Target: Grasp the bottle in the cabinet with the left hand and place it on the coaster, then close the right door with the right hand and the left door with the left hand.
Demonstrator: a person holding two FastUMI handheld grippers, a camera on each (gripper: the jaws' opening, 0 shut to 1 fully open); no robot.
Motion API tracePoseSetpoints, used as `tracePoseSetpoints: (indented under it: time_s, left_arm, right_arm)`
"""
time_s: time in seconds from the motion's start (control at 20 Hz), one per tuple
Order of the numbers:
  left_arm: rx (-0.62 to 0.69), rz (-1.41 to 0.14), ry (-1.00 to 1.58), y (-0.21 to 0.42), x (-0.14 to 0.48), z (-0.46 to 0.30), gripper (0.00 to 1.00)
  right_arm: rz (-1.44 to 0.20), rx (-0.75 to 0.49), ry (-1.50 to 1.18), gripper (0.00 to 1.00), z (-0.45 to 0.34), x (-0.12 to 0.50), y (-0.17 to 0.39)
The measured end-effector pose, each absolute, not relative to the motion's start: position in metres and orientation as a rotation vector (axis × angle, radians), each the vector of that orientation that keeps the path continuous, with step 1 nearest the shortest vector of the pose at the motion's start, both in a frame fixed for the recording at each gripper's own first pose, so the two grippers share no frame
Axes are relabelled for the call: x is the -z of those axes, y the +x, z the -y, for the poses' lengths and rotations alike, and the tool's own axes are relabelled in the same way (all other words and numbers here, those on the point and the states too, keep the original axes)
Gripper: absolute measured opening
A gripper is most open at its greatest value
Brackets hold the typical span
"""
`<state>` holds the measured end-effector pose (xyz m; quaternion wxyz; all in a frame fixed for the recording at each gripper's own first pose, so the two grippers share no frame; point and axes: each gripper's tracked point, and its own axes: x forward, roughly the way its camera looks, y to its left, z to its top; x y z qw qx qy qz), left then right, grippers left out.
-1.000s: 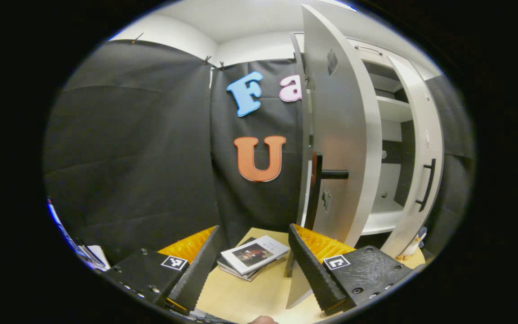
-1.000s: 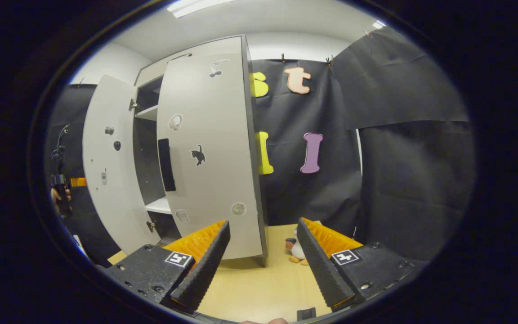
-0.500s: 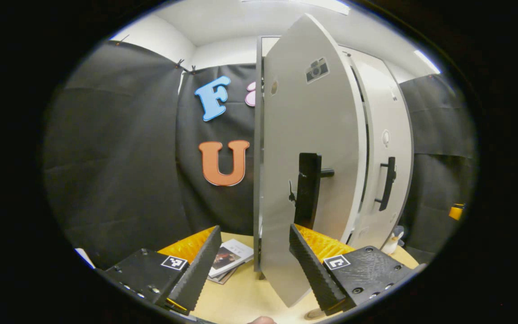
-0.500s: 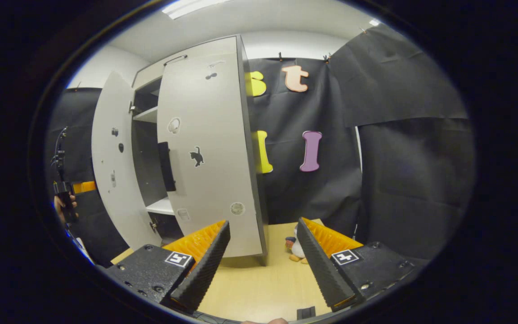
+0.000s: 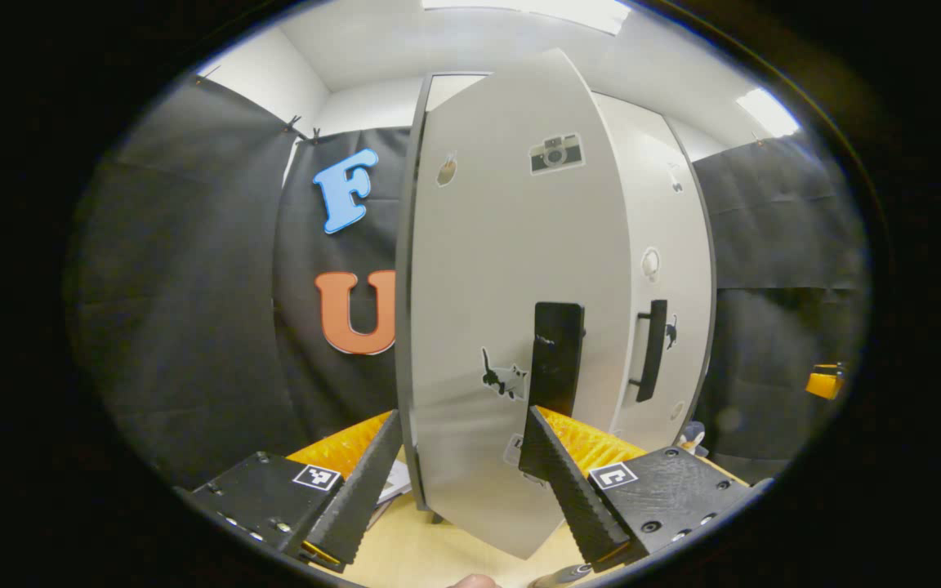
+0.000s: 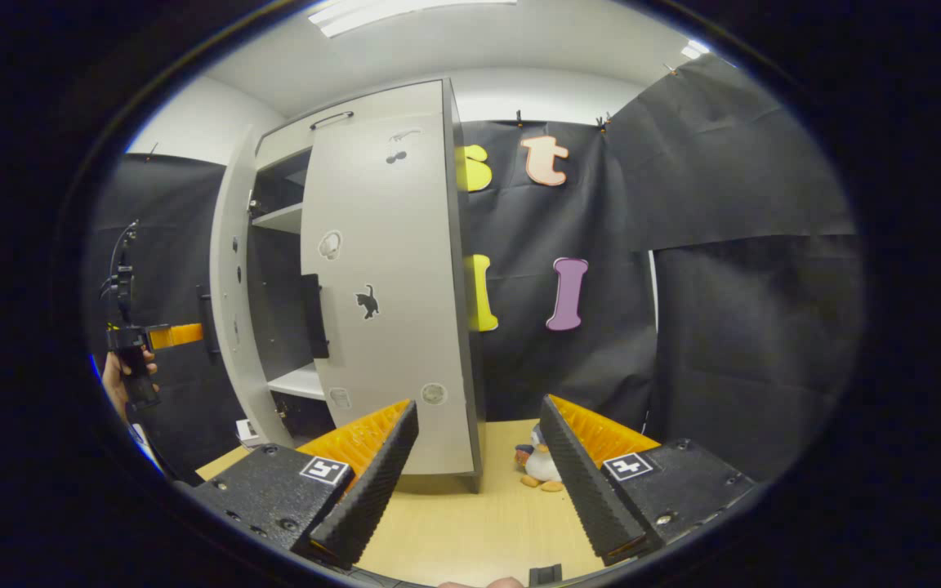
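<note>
The cabinet's left door (image 5: 487, 269), pale with a camera sticker and a cat sticker, stands close in front of my left gripper (image 5: 458, 482). That gripper is open, and its right fingertip (image 5: 537, 429) sits just under the door's black handle (image 5: 557, 355). Beyond it is the right door (image 5: 666, 269) with its own handle (image 5: 652, 349). In the right gripper view the right door (image 6: 389, 278) is almost shut, and the left door (image 6: 229, 278) shows edge-on, still ajar. My right gripper (image 6: 479, 474) hangs open over the table, holding nothing. A hand (image 6: 123, 380) holds the left gripper (image 6: 162, 336) against the left door.
Through the gap between the doors I see a white shelf (image 6: 295, 380). A small penguin toy (image 6: 537, 465) stands on the wooden table (image 6: 470, 531) beside the cabinet's right corner. Books (image 5: 393, 490) lie behind the left door. Black cloth walls close in all around.
The left door has swung from wide open to nearly shut, with my left gripper following it. The gap into the cabinet has narrowed. My right gripper has barely moved.
</note>
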<state>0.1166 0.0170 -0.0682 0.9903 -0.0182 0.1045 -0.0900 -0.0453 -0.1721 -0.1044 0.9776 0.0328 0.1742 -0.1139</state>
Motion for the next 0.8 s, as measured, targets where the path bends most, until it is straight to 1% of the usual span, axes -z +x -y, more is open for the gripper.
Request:
tracePoseSetpoints:
  time_s: [0.05, 0.1, 0.2, 0.25, 0.3, 0.35, 0.4, 0.45, 0.55, 0.6, 0.65, 0.7, 0.75, 0.8]
  left_arm:
    - [0.190, -0.206, -0.036, 0.118, 0.066, -0.012, 0.90]
    - [0.203, -0.204, -0.031, 0.118, 0.064, -0.006, 0.95]
    - [0.221, -0.192, -0.014, 0.116, 0.057, 0.000, 0.95]
    - [0.229, -0.183, -0.007, 0.114, 0.053, 0.004, 0.95]
    - [0.238, -0.174, -0.001, 0.112, 0.049, 0.010, 0.98]
    - [0.244, -0.165, 0.005, 0.109, 0.046, 0.015, 1.00]
    - [0.247, -0.157, 0.010, 0.107, 0.041, 0.017, 1.00]
    - [0.248, -0.140, 0.014, 0.105, 0.036, 0.020, 1.00]
    - [0.241, -0.115, 0.004, 0.100, 0.028, 0.021, 1.00]
    - [0.232, -0.115, -0.005, 0.096, 0.027, 0.021, 1.00]
    - [0.220, -0.115, -0.015, 0.092, 0.024, 0.017, 1.00]
    - [0.211, -0.116, -0.020, 0.088, 0.019, 0.015, 1.00]
    - [0.199, -0.107, -0.024, 0.085, 0.013, 0.012, 0.99]
    - [0.194, -0.094, -0.025, 0.081, 0.006, 0.011, 0.99]
  right_arm:
    - [-0.346, 0.233, 0.068, 0.98, 0.174, 0.101, -0.048]
    - [-0.340, 0.228, 0.074, 0.98, 0.173, 0.095, -0.051]
    - [-0.305, 0.222, 0.088, 0.98, 0.169, 0.079, -0.053]
    - [-0.286, 0.222, 0.090, 0.94, 0.170, 0.070, -0.054]
    - [-0.267, 0.225, 0.087, 0.98, 0.170, 0.061, -0.055]
    - [-0.250, 0.228, 0.081, 0.98, 0.171, 0.053, -0.053]
    - [-0.231, 0.229, 0.071, 0.94, 0.171, 0.045, -0.052]
    - [-0.214, 0.231, 0.059, 0.98, 0.171, 0.038, -0.050]
    - [-0.178, 0.230, 0.038, 0.98, 0.170, 0.024, -0.047]
    - [-0.163, 0.230, 0.034, 0.94, 0.169, 0.019, -0.046]
    - [-0.149, 0.231, 0.031, 0.98, 0.170, 0.013, -0.044]
    - [-0.136, 0.229, 0.031, 0.94, 0.168, 0.008, -0.043]
    - [-0.127, 0.225, 0.032, 0.98, 0.168, 0.002, -0.038]
    - [-0.115, 0.223, 0.029, 0.98, 0.167, -0.003, -0.036]
